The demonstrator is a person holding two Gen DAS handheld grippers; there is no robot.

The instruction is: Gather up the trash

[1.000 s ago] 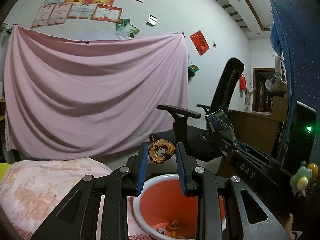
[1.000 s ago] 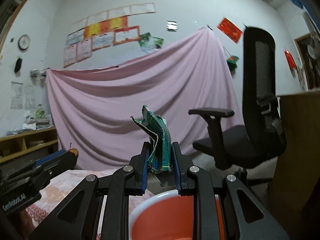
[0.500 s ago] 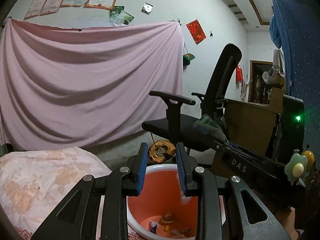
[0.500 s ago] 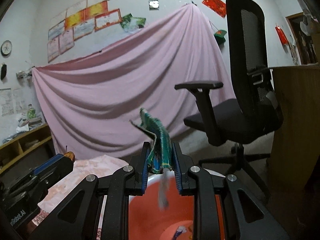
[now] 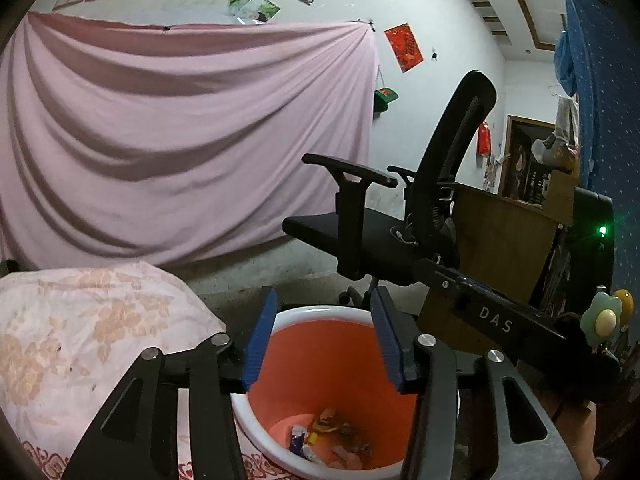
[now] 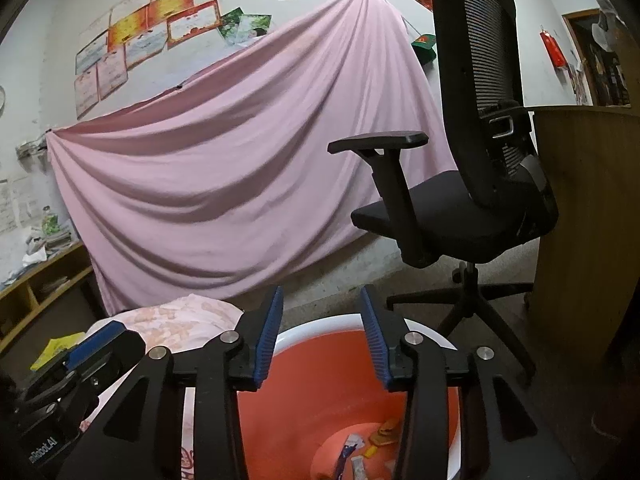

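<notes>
My left tongs (image 5: pixel 323 334) stand apart with nothing between the blue pads, and my right tongs (image 6: pixel 321 334) gape the same way, both hanging over the orange bin (image 5: pixel 320 344). At six o'clock below them, the trash (image 5: pixel 334 438) lies scattered on the bin's bottom: wrappers and brownish scraps. At nine o'clock sits a floral pink cloth (image 5: pixel 80 332). At two o'clock stands a black office chair (image 5: pixel 404 220), and at twelve o'clock hangs a pink sheet (image 5: pixel 180 140).
</notes>
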